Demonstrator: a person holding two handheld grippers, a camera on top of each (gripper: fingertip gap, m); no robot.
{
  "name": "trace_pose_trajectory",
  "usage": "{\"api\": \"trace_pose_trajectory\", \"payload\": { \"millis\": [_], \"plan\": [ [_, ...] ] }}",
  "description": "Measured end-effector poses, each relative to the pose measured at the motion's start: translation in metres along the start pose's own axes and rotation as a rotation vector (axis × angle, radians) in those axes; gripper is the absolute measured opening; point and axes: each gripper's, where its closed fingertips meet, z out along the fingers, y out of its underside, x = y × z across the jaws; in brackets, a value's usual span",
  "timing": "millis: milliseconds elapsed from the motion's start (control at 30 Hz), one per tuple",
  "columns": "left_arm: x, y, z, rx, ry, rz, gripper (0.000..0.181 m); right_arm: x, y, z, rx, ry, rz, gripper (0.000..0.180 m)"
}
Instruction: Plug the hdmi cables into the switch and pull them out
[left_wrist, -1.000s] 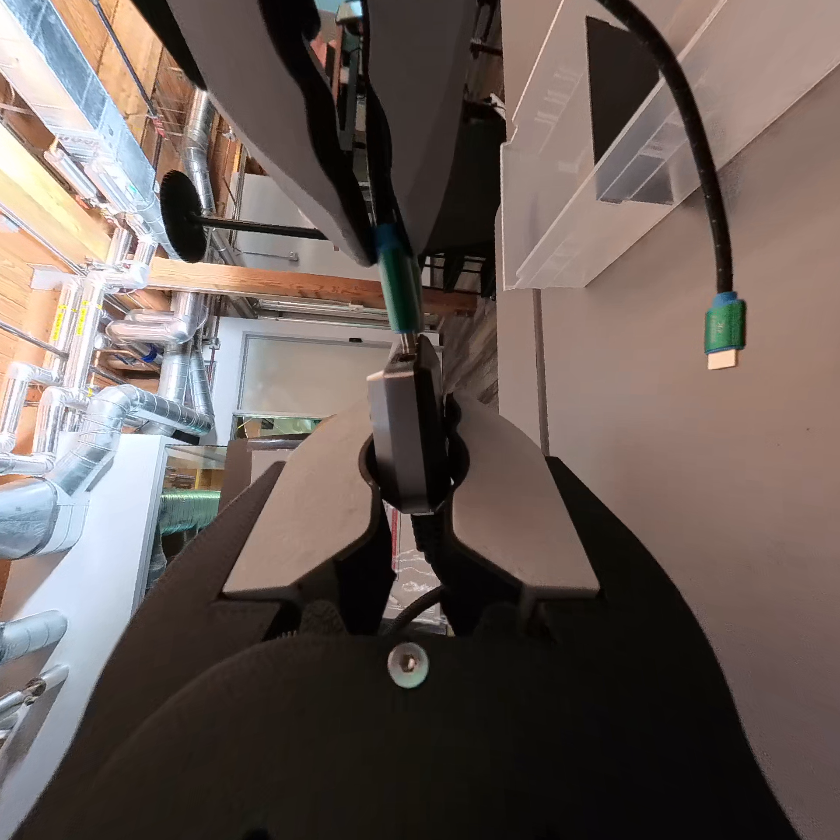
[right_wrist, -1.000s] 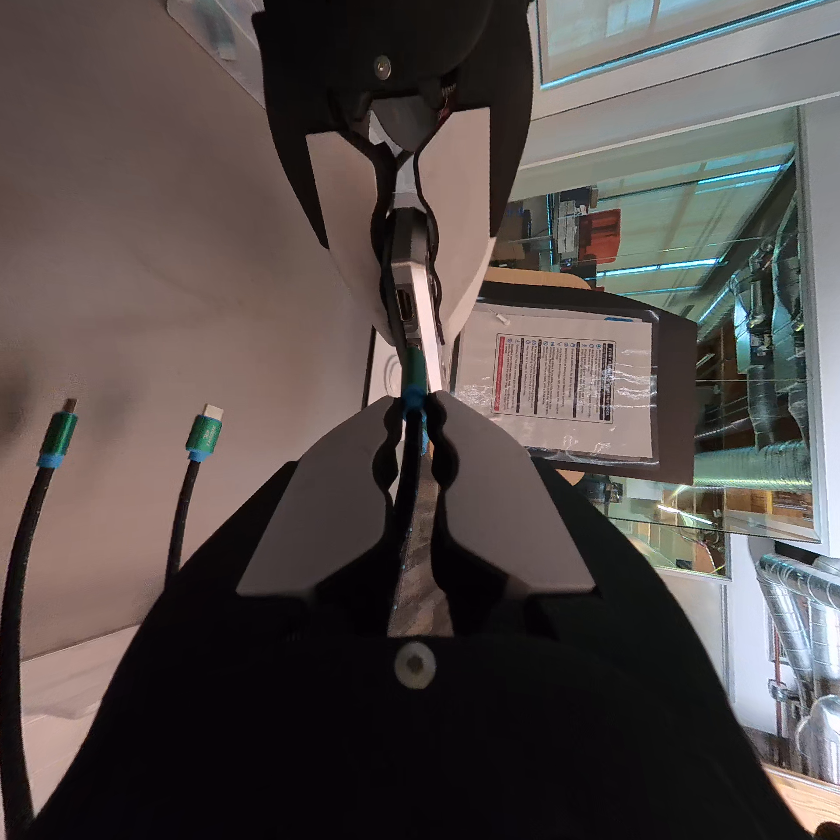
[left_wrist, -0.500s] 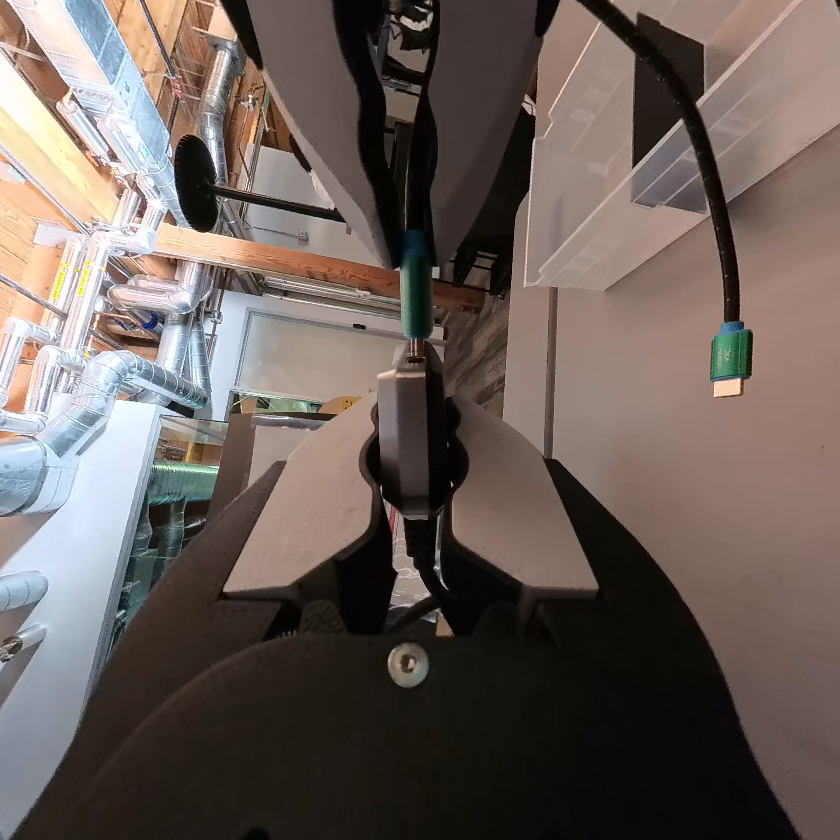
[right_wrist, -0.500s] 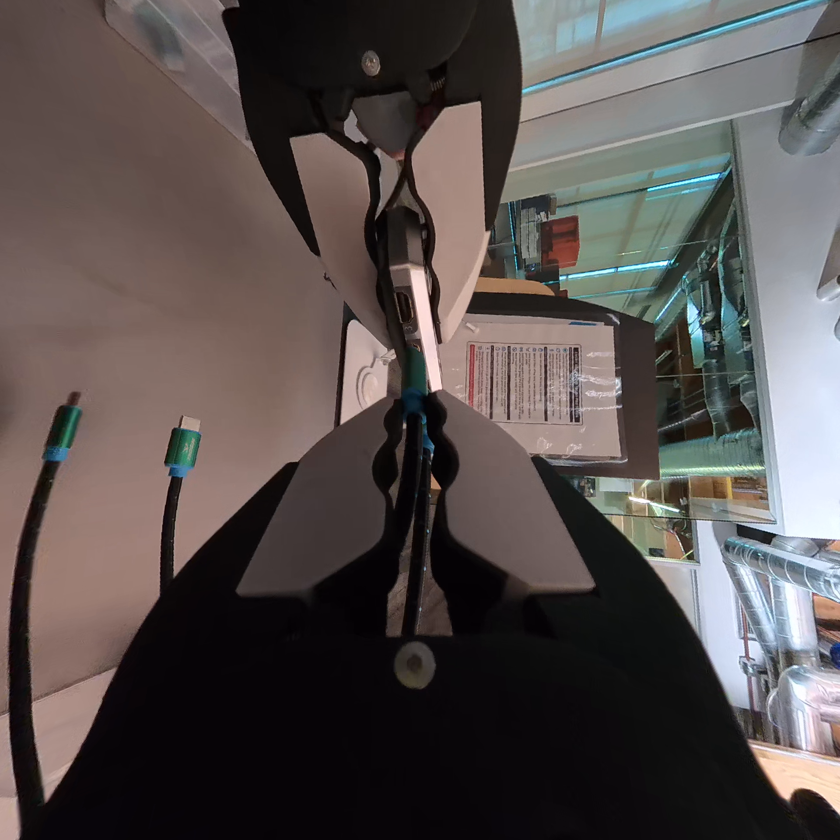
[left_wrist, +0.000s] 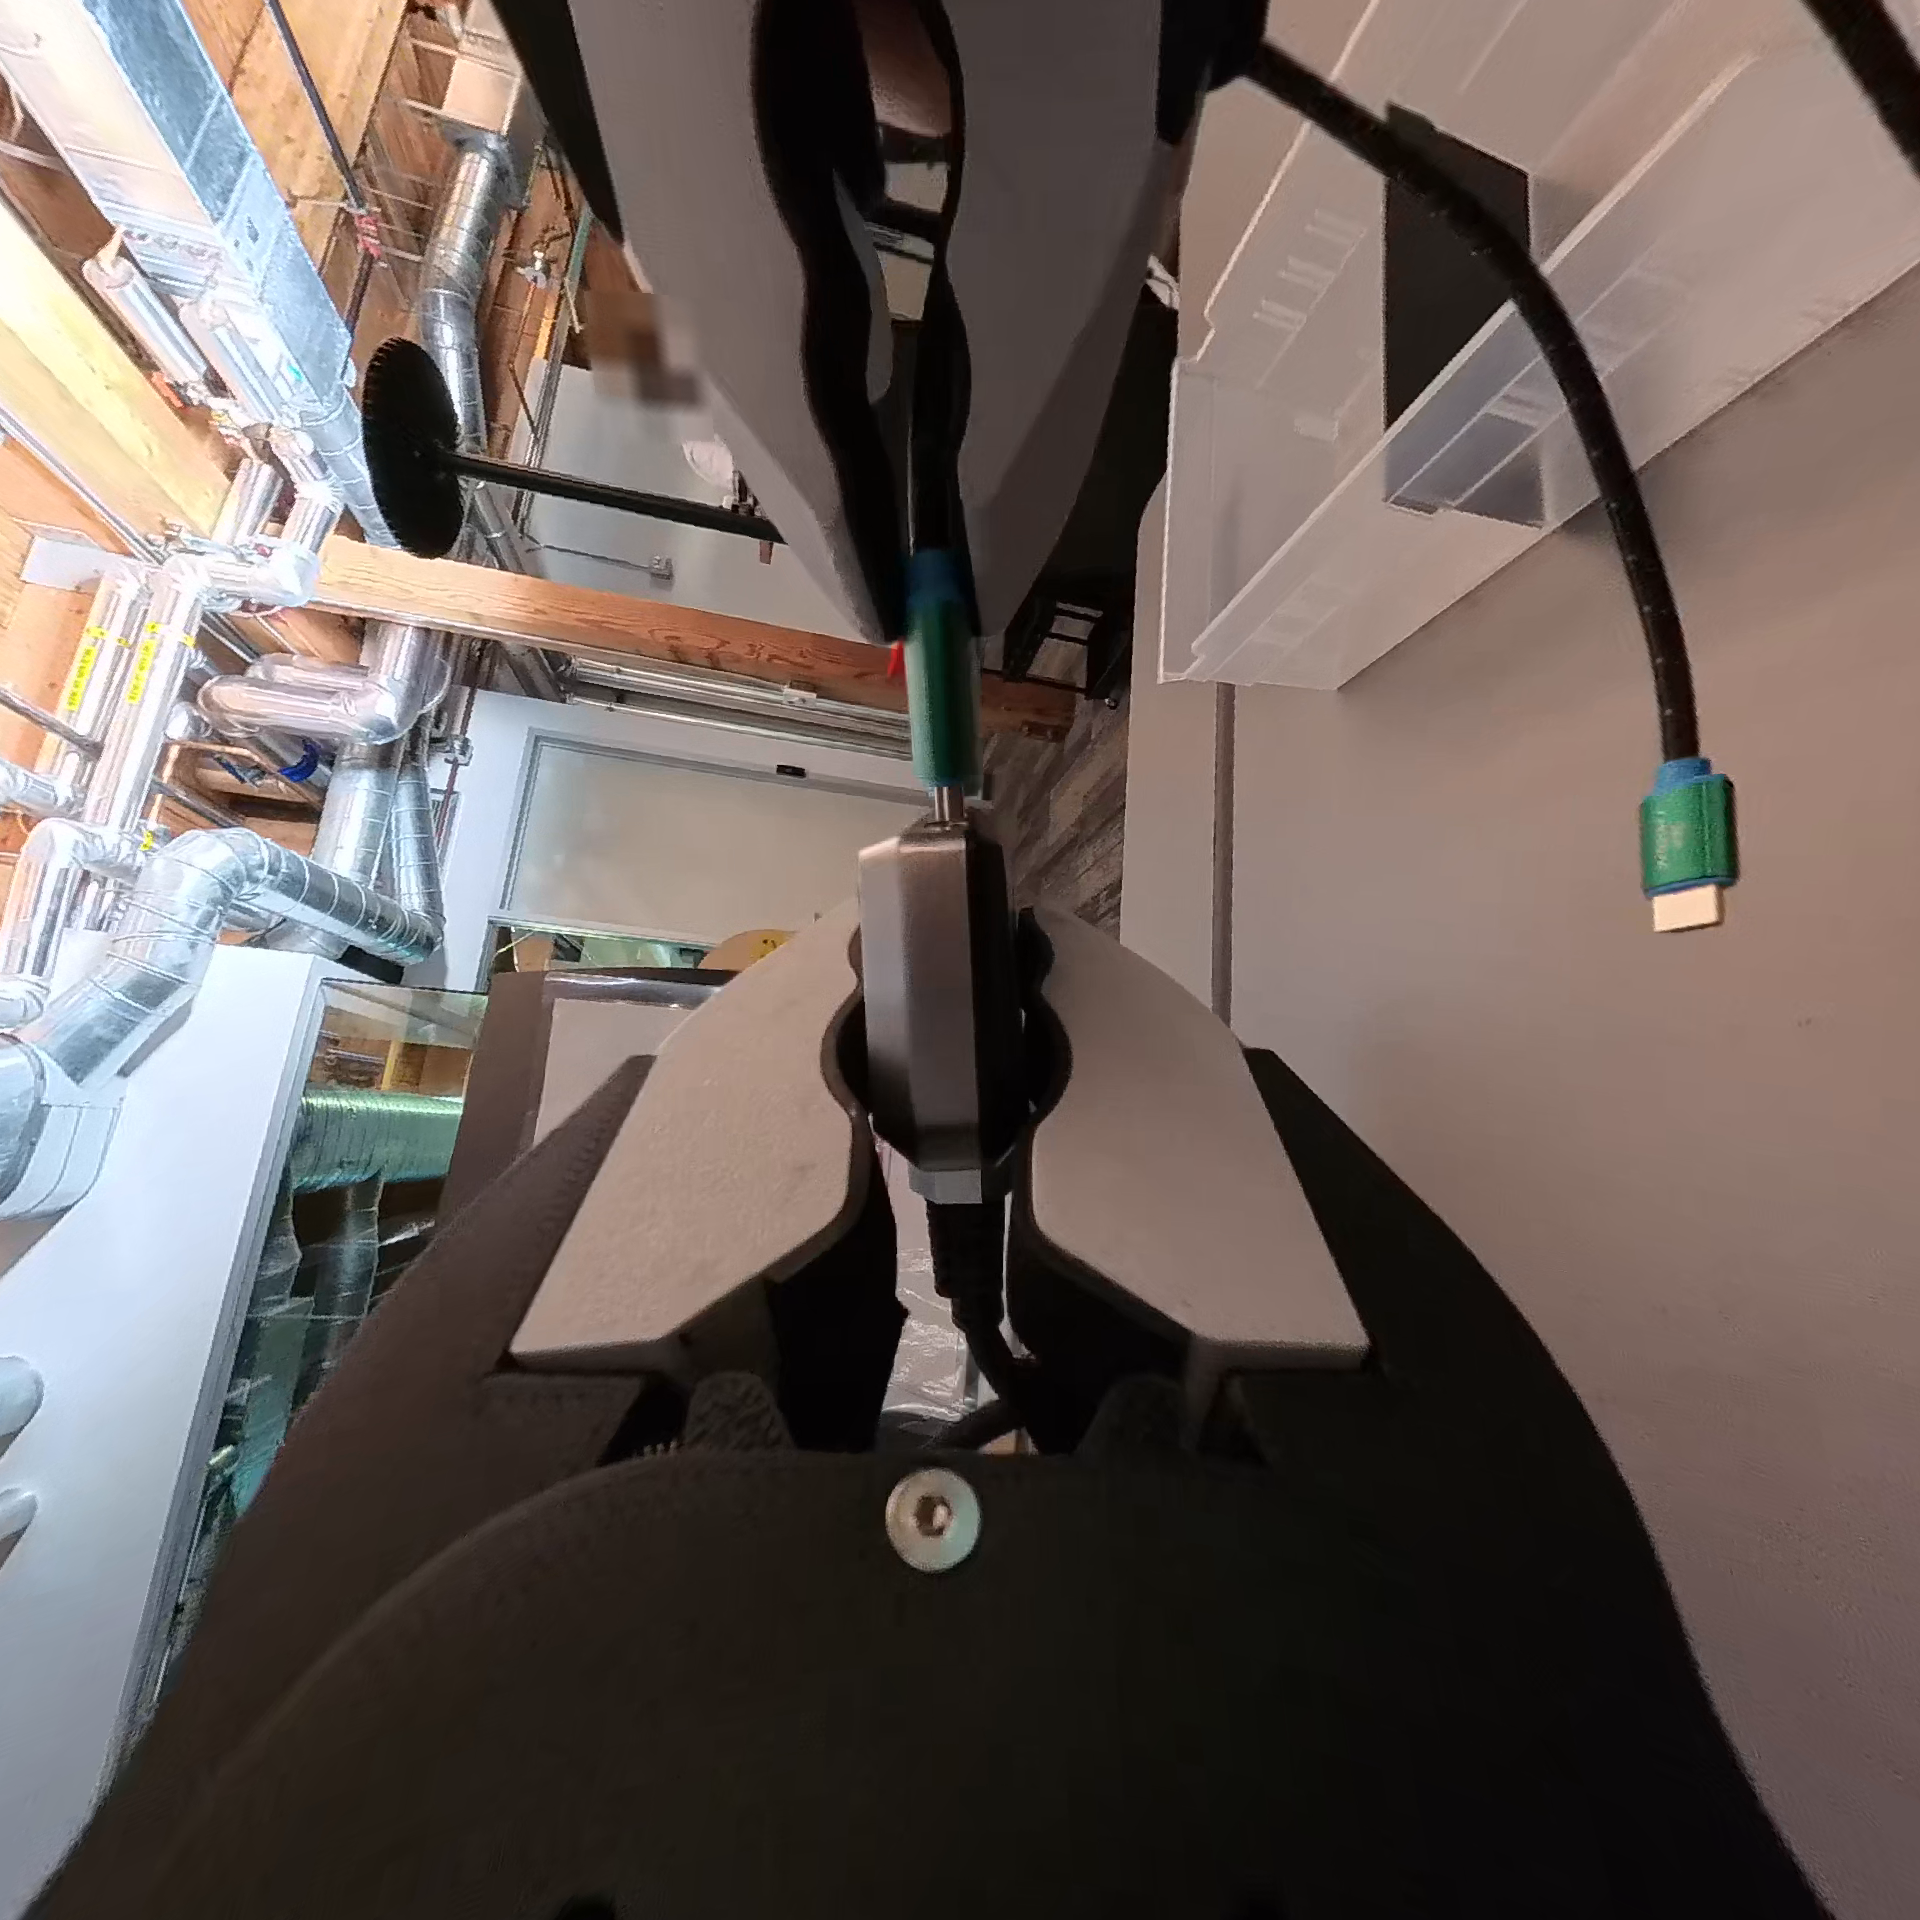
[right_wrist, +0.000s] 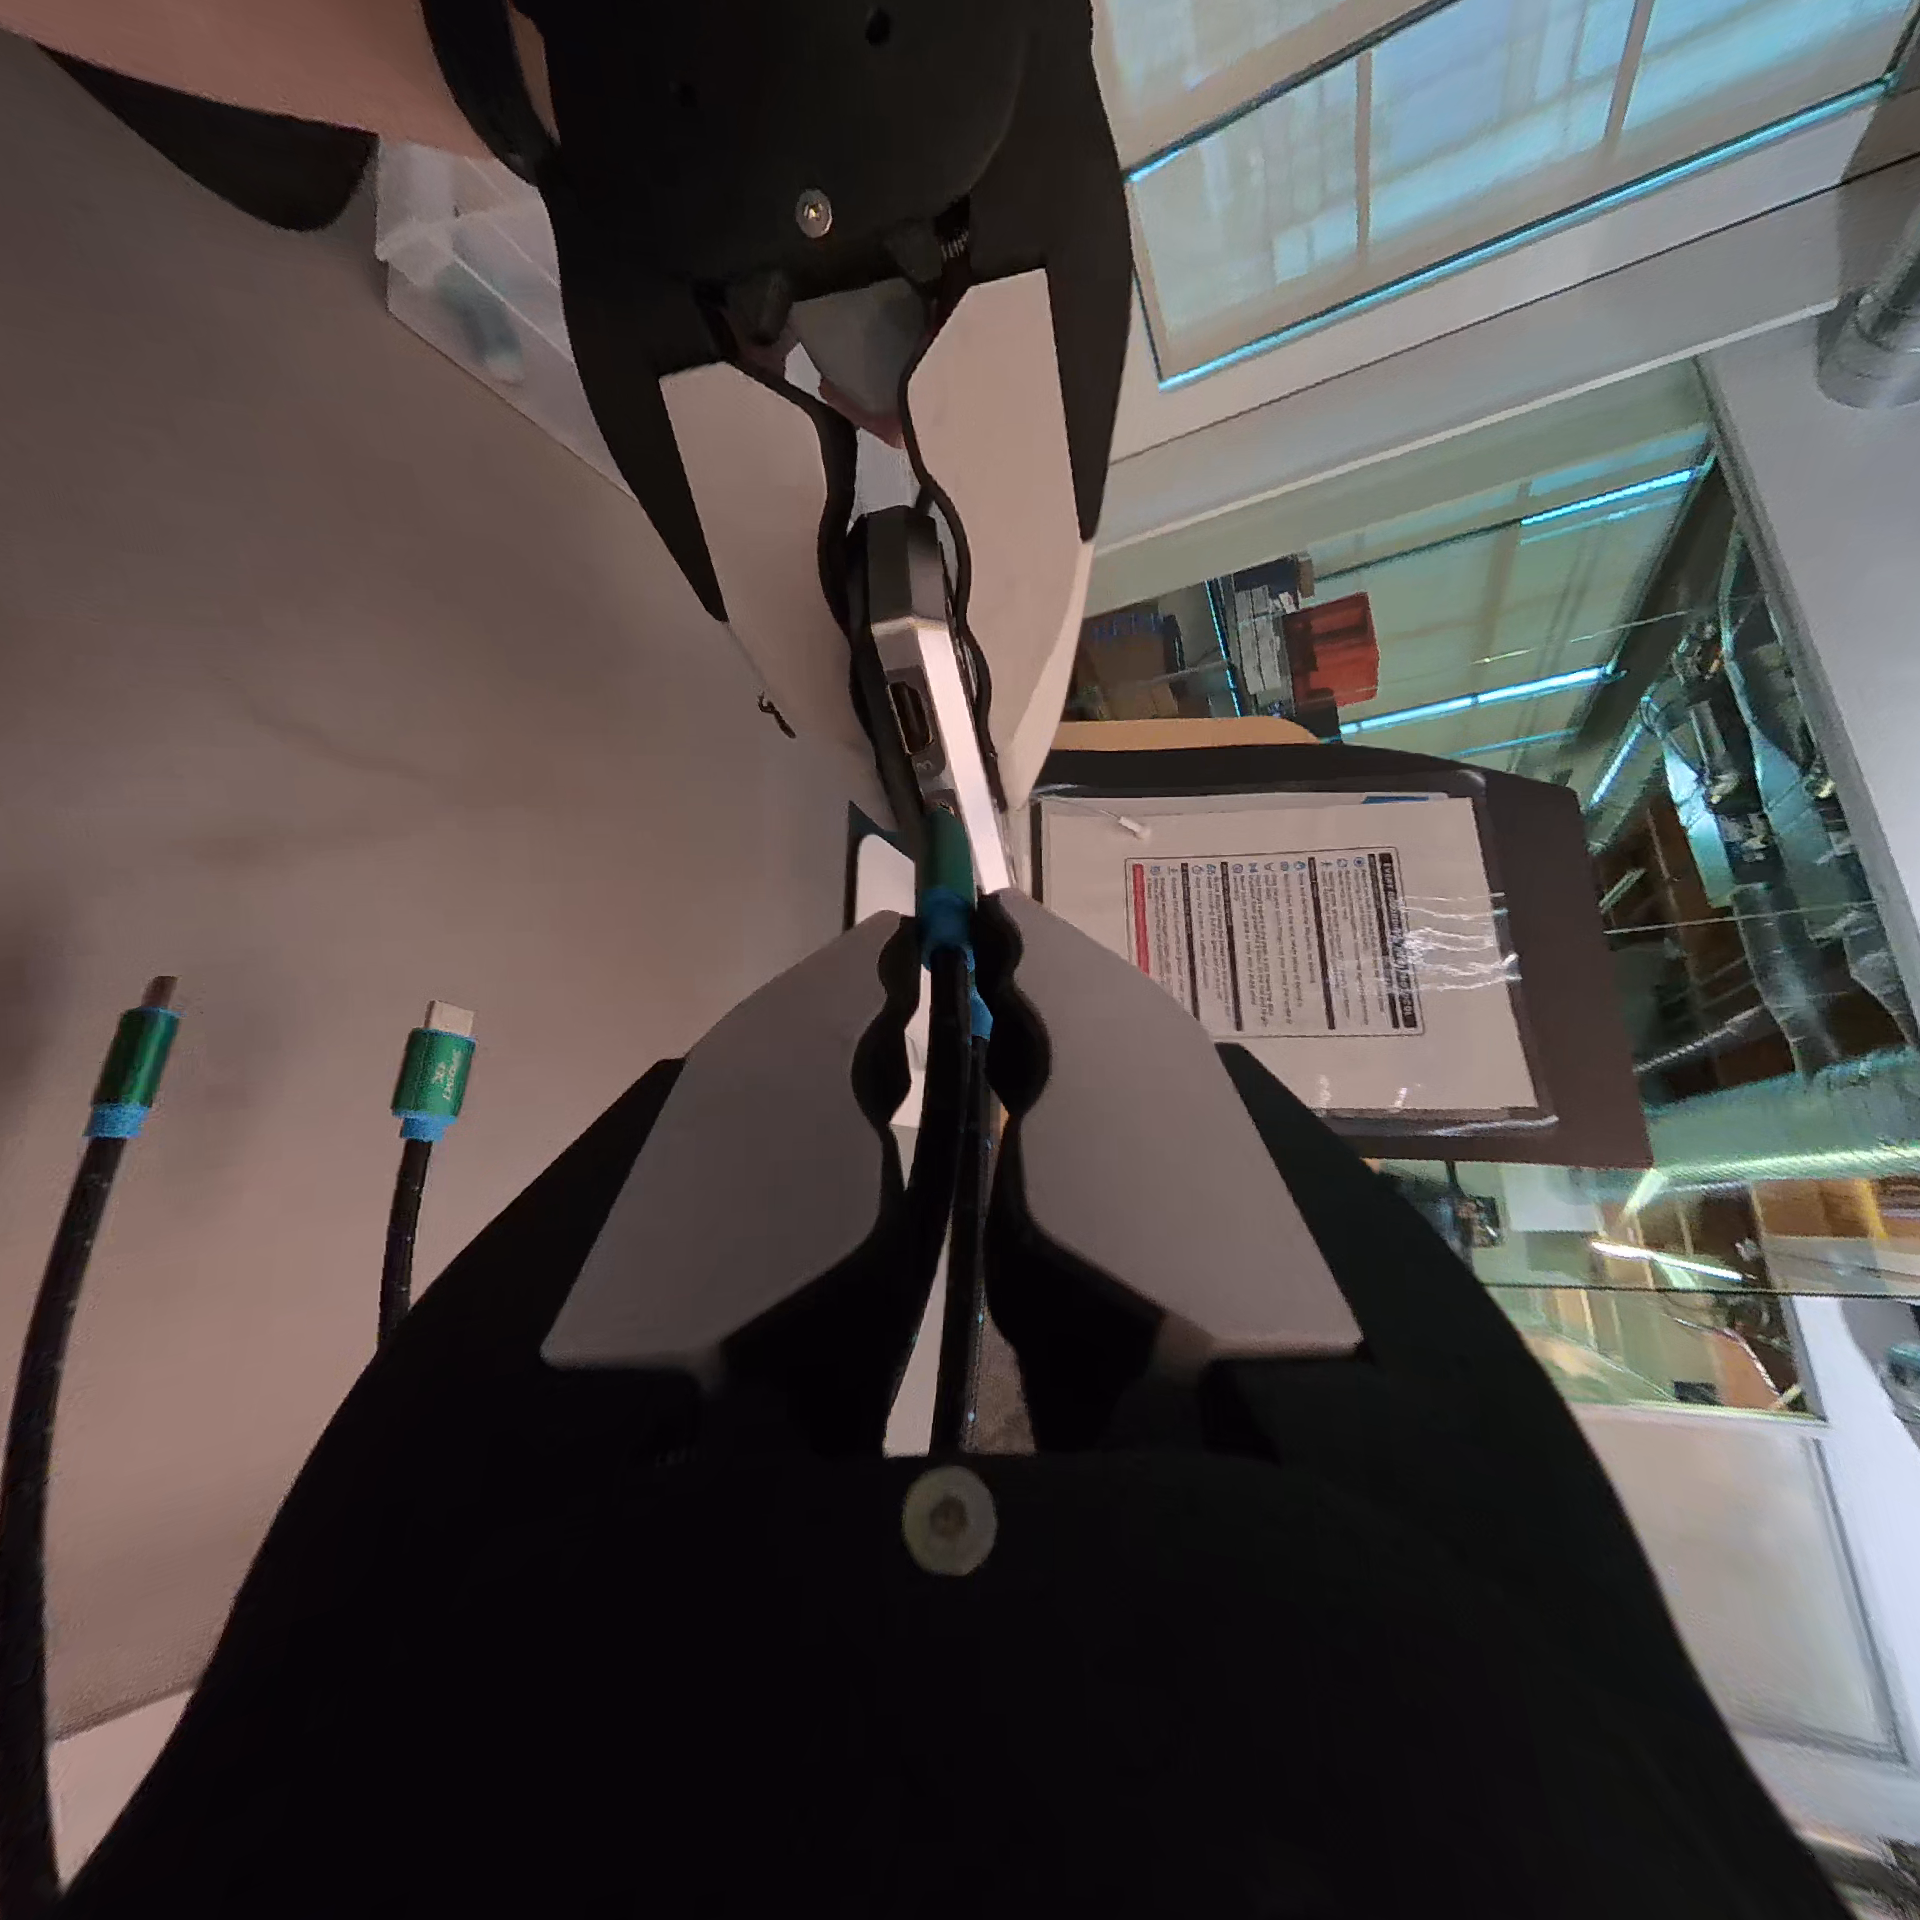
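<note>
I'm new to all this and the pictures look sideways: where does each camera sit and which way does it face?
Left wrist view: sits behind the left gripper, looks along its fingers at the flat grey metal HDMI switch they clamp; right gripper opposite.
Right wrist view: behind the right gripper, which pinches the black braided cable with green plug; left gripper opposite.
Shared: switch, that plug, both grippers, grey tabletop.

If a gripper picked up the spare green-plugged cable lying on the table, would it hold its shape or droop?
The spare cable would probably droop: it already lies in a loose curve across the table. Its braided jacket looks thick, so expect a springy sag rather than a limp fall. The green plug is a rigid block, likely the easiest part to pinch without slipping.
</note>
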Motion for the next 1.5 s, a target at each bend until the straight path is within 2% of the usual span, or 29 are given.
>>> {"api": "trace_pose_trajectory", "payload": {
  "millis": [100, 333, 567, 633, 667, 700, 733, 1067, 1367, 1433, 1500],
  "plan": [
    [0.0, 0.002, -0.001, 0.015, 0.027, -0.033, 0.02, 0.001, -0.001, 0.001, 0.024, -0.003, 0.02, 0.011],
    [-0.014, -0.003, -0.01, 0.09, -0.052, -0.084, 0.027, 0.009, -0.008, -0.009, 0.001, 0.049, -0.016, 0.011],
    [-0.015, 0.016, -0.006, 0.06, -0.014, -0.195, 0.036, 0.012, -0.015, -0.026, 0.062, 0.069, -0.036, 0.012],
    [-0.011, 0.018, -0.002, 0.04, -0.009, -0.176, 0.034, 0.011, -0.016, -0.028, 0.074, 0.069, -0.051, 0.012],
    [-0.008, 0.019, 0.001, 0.022, -0.014, -0.148, 0.029, 0.01, -0.017, -0.028, 0.075, 0.069, -0.056, 0.012],
    [-0.007, 0.021, 0.003, 0.006, -0.025, -0.111, 0.017, 0.009, -0.018, -0.029, 0.079, 0.064, -0.063, 0.012],
    [-0.008, 0.022, 0.004, 0.0, -0.045, -0.081, 0.016, 0.009, -0.018, -0.029, 0.069, 0.067, -0.071, 0.012],
    [-0.015, 0.012, -0.005, 0.062, -0.092, 0.017, 0.014, 0.001, -0.033, -0.036, -0.055, 0.068, -0.146, 0.012],
    [-0.009, 0.009, 0.002, -0.019, -0.043, -0.058, 0.013, 0.003, -0.018, -0.037, 0.033, 0.014, 0.0, 0.011],
    [-0.009, 0.016, 0.005, -0.076, -0.044, -0.061, 0.013, 0.007, -0.007, -0.032, -0.022, 0.026, 0.034, 0.012],
    [-0.005, 0.019, 0.009, -0.11, -0.034, -0.044, 0.013, 0.008, 0.014, -0.025, -0.156, 0.036, 0.042, 0.011]
  ]
}}
